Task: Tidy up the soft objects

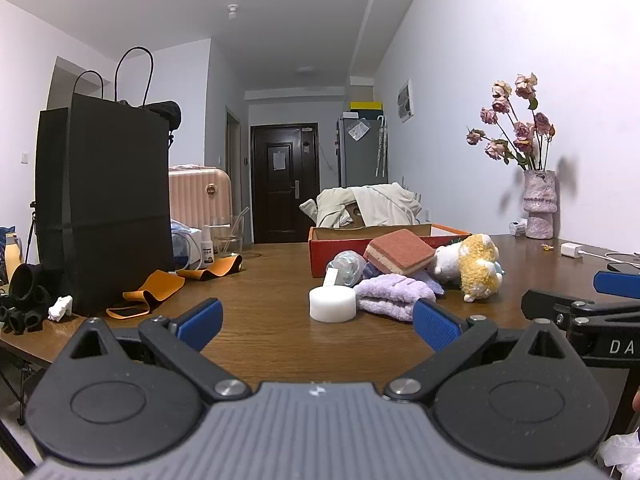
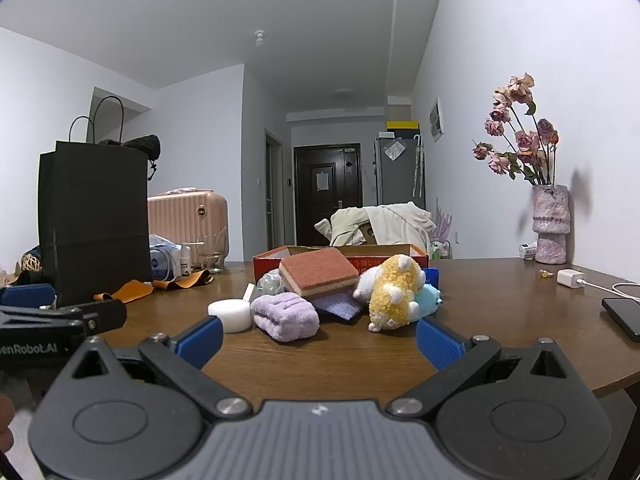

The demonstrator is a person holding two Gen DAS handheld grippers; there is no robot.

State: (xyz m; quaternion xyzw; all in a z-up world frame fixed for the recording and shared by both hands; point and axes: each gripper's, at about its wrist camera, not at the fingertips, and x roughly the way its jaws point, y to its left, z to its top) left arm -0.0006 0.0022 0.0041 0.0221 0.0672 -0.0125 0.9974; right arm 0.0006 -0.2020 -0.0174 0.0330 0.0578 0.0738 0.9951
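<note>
A pile of soft things lies mid-table in front of a red cardboard box [image 1: 320,258] [image 2: 266,261]: a white foam puck [image 1: 332,304] [image 2: 231,315], a folded lilac towel [image 1: 390,296] [image 2: 286,316], a red-and-yellow sponge [image 1: 400,257] [image 2: 318,272], a yellow-and-white plush [image 1: 478,266] [image 2: 394,292], a blue cloth [image 2: 338,306] and a light blue plush [image 2: 428,298]. My left gripper [image 1: 318,322] is open and empty, just short of the puck. My right gripper [image 2: 320,336] is open and empty, just short of the towel.
A tall black paper bag [image 1: 104,208] [image 2: 94,220] stands at the left with orange straps [image 1: 154,292] beside it. A vase of dried roses [image 1: 538,204] [image 2: 550,224], a white charger [image 2: 571,278] and a phone [image 2: 624,316] lie at the right.
</note>
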